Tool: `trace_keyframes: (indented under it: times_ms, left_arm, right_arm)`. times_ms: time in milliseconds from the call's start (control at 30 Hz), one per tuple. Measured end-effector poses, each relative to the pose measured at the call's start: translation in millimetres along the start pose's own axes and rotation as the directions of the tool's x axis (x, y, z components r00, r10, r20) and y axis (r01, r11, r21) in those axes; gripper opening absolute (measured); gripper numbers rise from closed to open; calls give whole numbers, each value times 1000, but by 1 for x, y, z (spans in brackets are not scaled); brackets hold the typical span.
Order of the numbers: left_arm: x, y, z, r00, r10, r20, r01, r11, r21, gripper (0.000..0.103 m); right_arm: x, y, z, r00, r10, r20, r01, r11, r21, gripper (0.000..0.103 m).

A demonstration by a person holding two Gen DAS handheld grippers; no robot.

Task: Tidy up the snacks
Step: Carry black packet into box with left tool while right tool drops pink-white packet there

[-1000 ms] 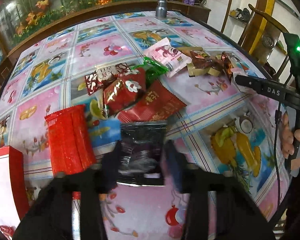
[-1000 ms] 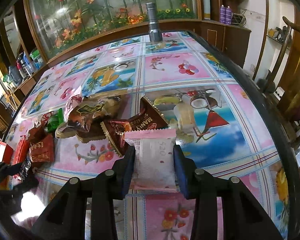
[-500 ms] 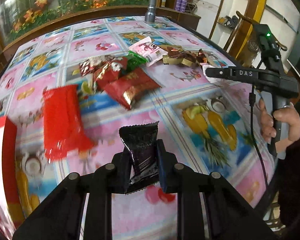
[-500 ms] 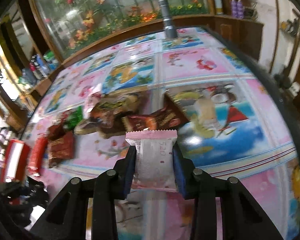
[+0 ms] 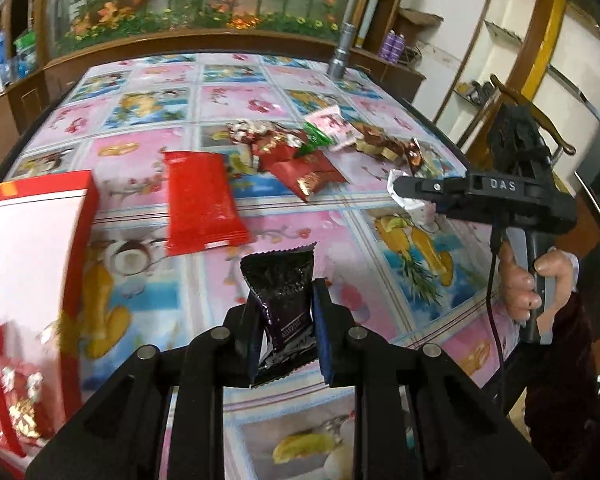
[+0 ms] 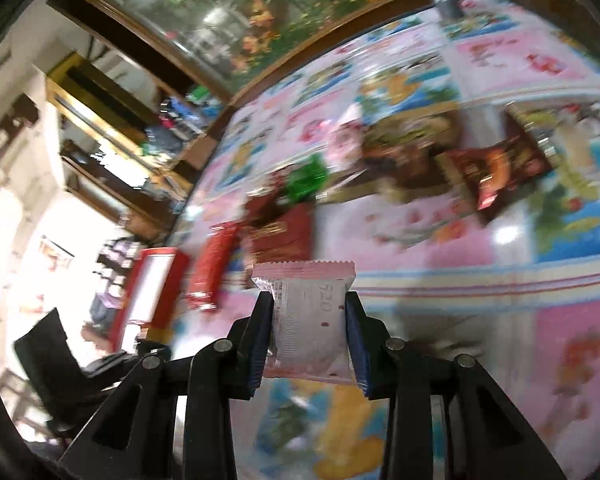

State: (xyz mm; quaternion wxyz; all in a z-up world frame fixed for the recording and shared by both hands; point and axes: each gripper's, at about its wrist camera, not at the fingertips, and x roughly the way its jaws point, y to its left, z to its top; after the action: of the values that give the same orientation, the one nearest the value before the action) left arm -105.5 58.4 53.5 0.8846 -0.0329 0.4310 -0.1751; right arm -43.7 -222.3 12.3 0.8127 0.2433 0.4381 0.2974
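We take the red box (image 5: 32, 240) at the table's (image 5: 380, 248) left edge as our landmark. Our left gripper (image 5: 286, 322) has its fingers clamped on a black snack packet (image 5: 284, 292), lifted above the table just right of the box. Beyond the box lies a flat red packet (image 5: 202, 206), and farther from it the pile of mixed snacks (image 5: 312, 152). Our right gripper (image 6: 308, 328) is well apart from the box, on the far right; its fingers are pressed on a pink-white snack packet (image 6: 308, 312), held above the table.
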Motion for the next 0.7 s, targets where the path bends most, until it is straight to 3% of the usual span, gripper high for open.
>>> trace_keyframes:
  times_ms: [167, 500, 700]
  left_arm:
    - [-23, 15, -2, 999, 31, 43, -30, 999, -32, 20]
    - [-62, 56, -6, 986, 109, 126, -95, 989, -113, 20]
    - [-80, 89, -17, 974, 179, 141, -152, 972, -180, 20]
  right_arm:
    - [15, 19, -3, 993, 120, -20, -120, 993, 0, 36]
    - [53, 79, -11, 968, 247, -49, -250, 966, -67, 35]
    - [87, 120, -16, 950, 292, -108, -303, 947, -104, 35]
